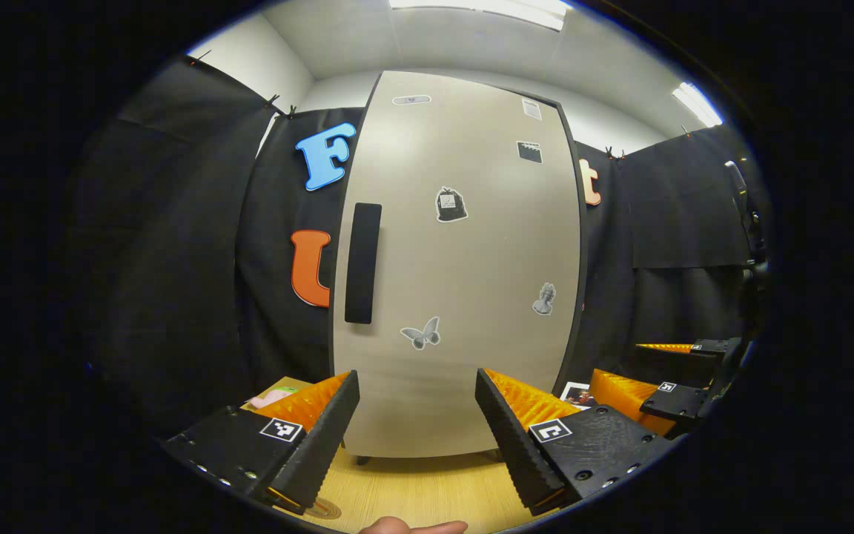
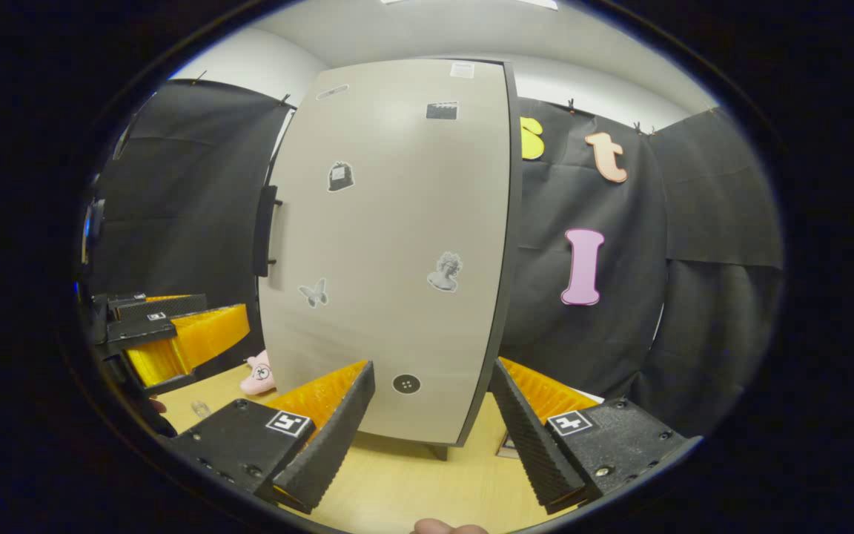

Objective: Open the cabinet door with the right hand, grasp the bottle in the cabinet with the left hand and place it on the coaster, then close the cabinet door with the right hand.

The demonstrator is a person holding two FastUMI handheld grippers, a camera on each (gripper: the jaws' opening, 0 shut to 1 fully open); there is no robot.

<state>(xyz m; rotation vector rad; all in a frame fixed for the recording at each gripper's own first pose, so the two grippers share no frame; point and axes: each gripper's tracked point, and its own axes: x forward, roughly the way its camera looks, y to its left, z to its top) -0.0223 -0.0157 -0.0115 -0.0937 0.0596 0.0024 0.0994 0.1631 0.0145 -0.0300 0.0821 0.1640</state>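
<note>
Cabinet door point(image 1: 464, 259), closed, upright on the wooden table point(image 1: 427, 489) directly ahead; its dark handle point(image 1: 362, 263) lies along the left edge. My left gripper point(image 1: 417, 434) faces the door, fingers spread, holding nothing. My right gripper point(image 2: 433, 430), likewise spread and empty, hovers before the door's lower right corner.

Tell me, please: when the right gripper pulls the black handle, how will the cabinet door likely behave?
The cabinet door looks like a rigid flat panel, so it probably swings without bending. The handle stands off it on posts, likely giving the open right gripper firm purchase.
</note>
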